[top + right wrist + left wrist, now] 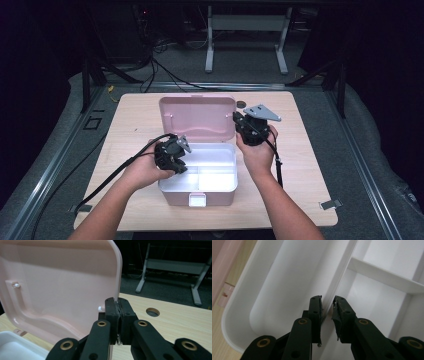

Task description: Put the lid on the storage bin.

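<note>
Now the table point(140, 112) carries the pink box point(197, 197), its lid point(197, 117) standing upright at the back. Your right gripper point(119, 305) pinches the lid's edge; pull sideways and the hinge may strain. Your left gripper point(327, 305) straddles the tray point(242, 322) divider, jaws narrow; lifting could tip the tray.
</note>
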